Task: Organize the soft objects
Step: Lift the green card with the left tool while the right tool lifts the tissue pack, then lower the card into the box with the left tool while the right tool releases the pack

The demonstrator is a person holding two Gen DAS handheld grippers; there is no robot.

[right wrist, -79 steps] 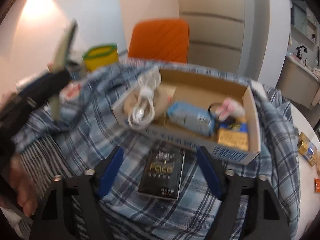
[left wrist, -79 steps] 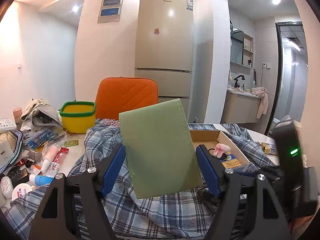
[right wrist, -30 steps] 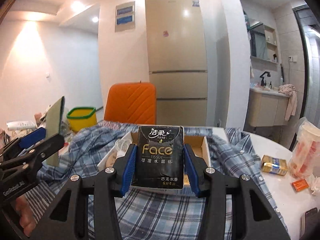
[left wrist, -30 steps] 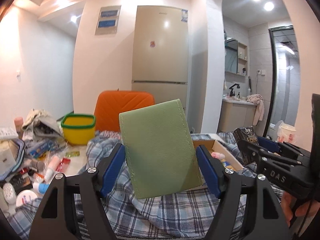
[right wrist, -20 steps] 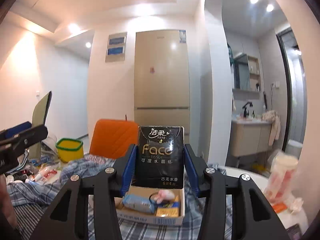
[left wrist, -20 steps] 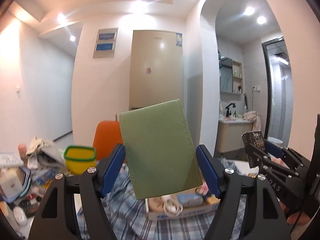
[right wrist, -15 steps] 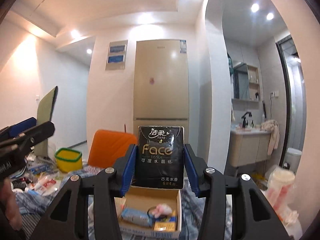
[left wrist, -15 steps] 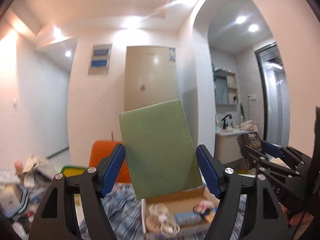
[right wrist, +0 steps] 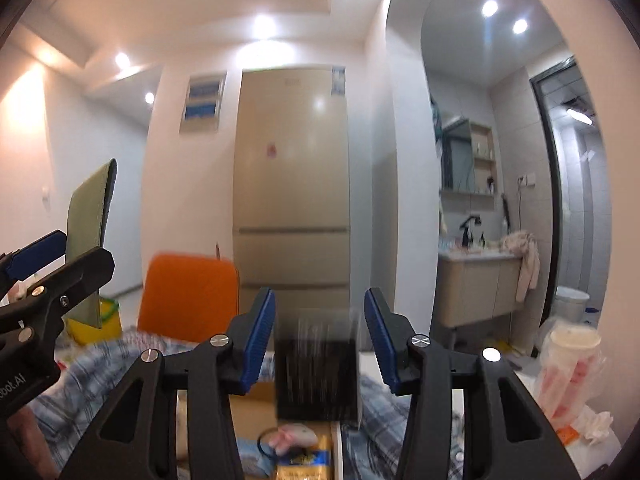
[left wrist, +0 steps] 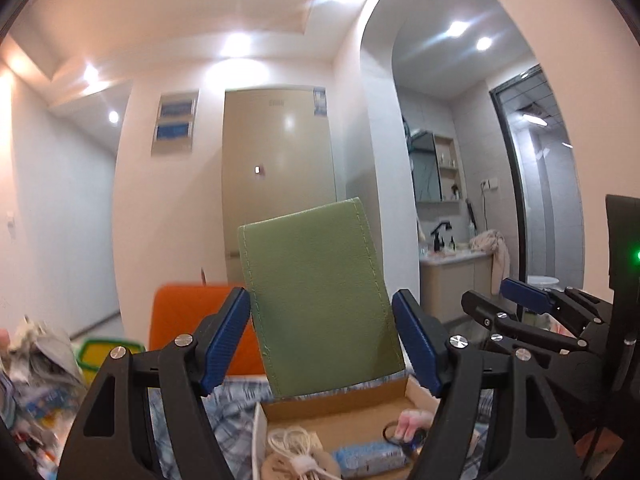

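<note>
Two: left gripper [left wrist: 321,326] clamps green pad [left wrist: 312,280] | right gripper [right wrist: 320,322] straddles blurred pack [right wrist: 316,376], grip unclear

Around you, listed:

- Tall beige fridge [right wrist: 292,184] on the far wall, a small sticker on its upper door.
- Two blue-faced wall panels [right wrist: 204,102] just left of it.
- Orange chair back [right wrist: 188,296] in front of the fridge.
- Yellow tub with a green rim [left wrist: 110,354] left of the chair.
- Vanity with a black tap [right wrist: 470,228]; a towel [right wrist: 524,258] draped over its right end.
- Mirror cabinet [right wrist: 458,158] above.
</note>
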